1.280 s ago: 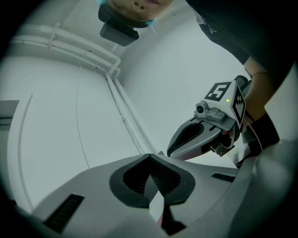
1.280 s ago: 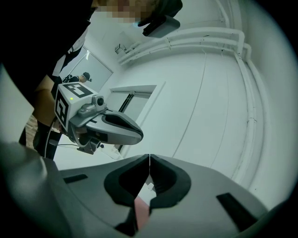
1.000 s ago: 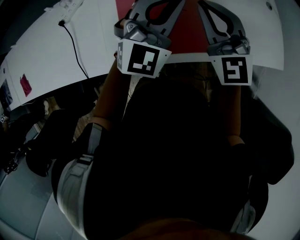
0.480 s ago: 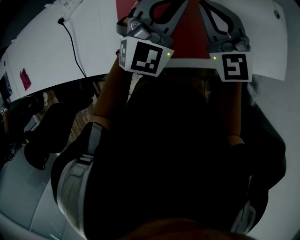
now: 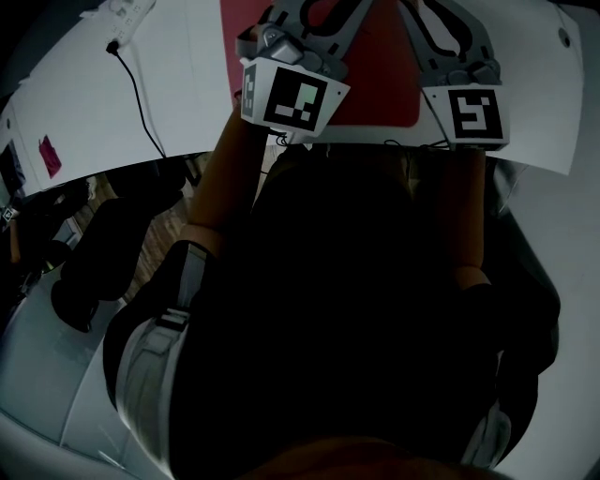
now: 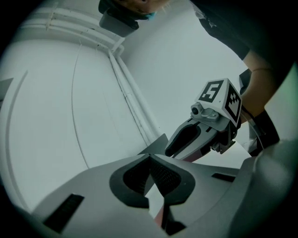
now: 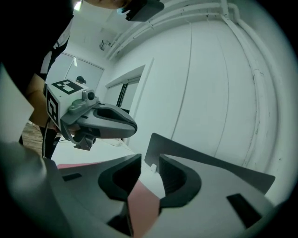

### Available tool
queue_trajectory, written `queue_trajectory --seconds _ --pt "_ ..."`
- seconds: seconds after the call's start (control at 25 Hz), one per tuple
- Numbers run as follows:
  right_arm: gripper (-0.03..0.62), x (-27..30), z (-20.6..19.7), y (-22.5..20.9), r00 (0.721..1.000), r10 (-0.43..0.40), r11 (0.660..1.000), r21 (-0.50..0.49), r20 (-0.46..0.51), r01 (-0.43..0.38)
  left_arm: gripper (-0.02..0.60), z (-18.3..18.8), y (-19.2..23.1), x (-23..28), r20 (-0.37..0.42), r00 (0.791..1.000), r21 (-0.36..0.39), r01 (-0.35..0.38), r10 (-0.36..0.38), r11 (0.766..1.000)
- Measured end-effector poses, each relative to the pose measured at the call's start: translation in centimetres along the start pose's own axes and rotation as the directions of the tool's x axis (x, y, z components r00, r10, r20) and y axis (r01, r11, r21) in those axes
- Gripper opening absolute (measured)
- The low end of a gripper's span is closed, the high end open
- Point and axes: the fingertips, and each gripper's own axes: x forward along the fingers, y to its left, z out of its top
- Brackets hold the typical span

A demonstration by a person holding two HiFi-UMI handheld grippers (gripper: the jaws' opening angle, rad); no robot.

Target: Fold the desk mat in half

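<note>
Opening right gripper (image 7: 149, 170), desk mat (image 7: 141, 205) between jaws unseen from head view.

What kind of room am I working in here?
Probably an office or lab workroom: a wide white table carrying a red desk mat, what looks like a power strip with a black cable, and bare white walls.

The head view is dim: the person's dark top (image 5: 356, 309) goes nearly black from centre to 6 o'clock. The white table (image 5: 178, 84) at 11 o'clock is brightest, and the red desk mat (image 5: 380, 84) looks dull. Both gripper views are evenly lit and cool-toned. They bend the wall (image 6: 70, 93) lines, blacken at the rims and blur at 6 o'clock.
</note>
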Motion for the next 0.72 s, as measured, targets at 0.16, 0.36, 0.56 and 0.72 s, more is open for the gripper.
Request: queue_trajectory --seconds 0.16,0.36,0.56,0.72 --pt "0.160 1.1 -2.9 -2.1 0.998 0.009 0.999 0.033 -0.056 -0.008 0.012 -0.9 -0.1 2.4 -0.006 1.000 -0.005 0.001 -0.002 1.000" --pt "0.180 2.4 -6.2 -4.6 0.996 0.025 0.996 0.092 -0.083 -0.017 0.012 -2.6 -0.5 5.8 -0.030 1.000 -0.012 0.003 -0.004 1.000" --pt "0.214 4.4 -10.0 -5.8 0.987 0.067 0.987 0.158 -0.144 -0.044 0.014 -5.2 -1.2 8.3 -0.069 0.997 -0.028 0.022 -0.024 0.999" --pt "0.255 6.2 -12.9 -6.6 0.980 0.086 0.973 0.227 -0.181 -0.043 0.012 -7.2 -1.4 10.3 -0.090 0.995 -0.034 0.029 -0.032 0.999"
